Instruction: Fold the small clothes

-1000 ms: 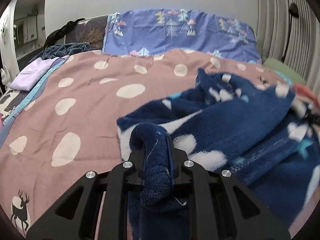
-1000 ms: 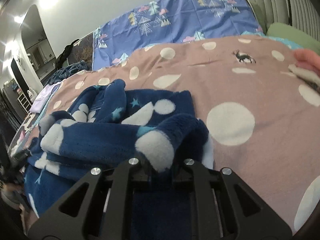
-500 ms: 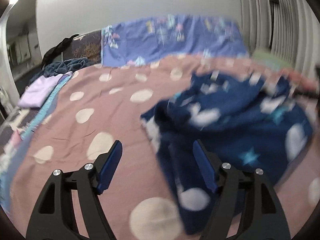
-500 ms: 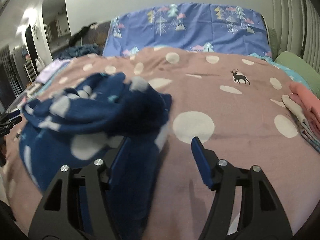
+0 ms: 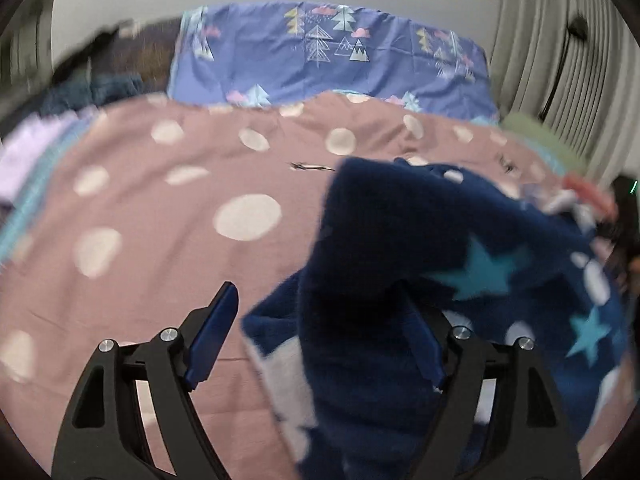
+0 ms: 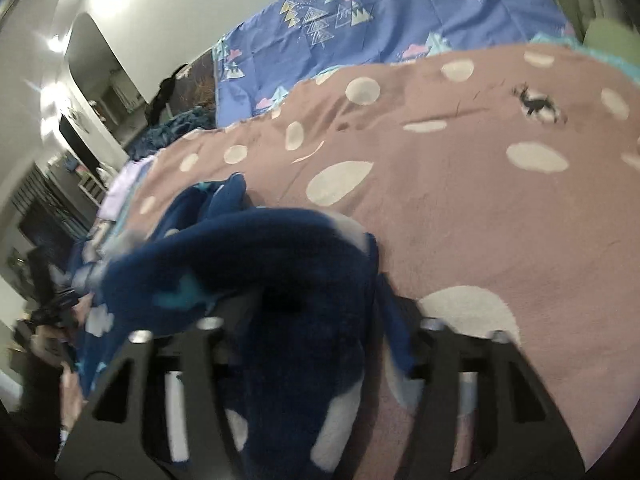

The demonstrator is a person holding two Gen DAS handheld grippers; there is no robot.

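Currently both grippers sit wide apart with fleece between the fingers, nothing clamped: left gripper has a fold of the navy star-print garment draped against its right finger, and right gripper straddles another bunched fold. Garment lies crumpled on the pink polka-dot bedspread, well short of the blue pillowcase at the head edge.

A second ago both grippers are clamped on folds of the navy fleece garment. Now the left gripper stands spread, with fleece bunched between its fingers toward 3 o'clock. The right gripper is spread too, and the garment mounds over its left finger toward 9 o'clock.
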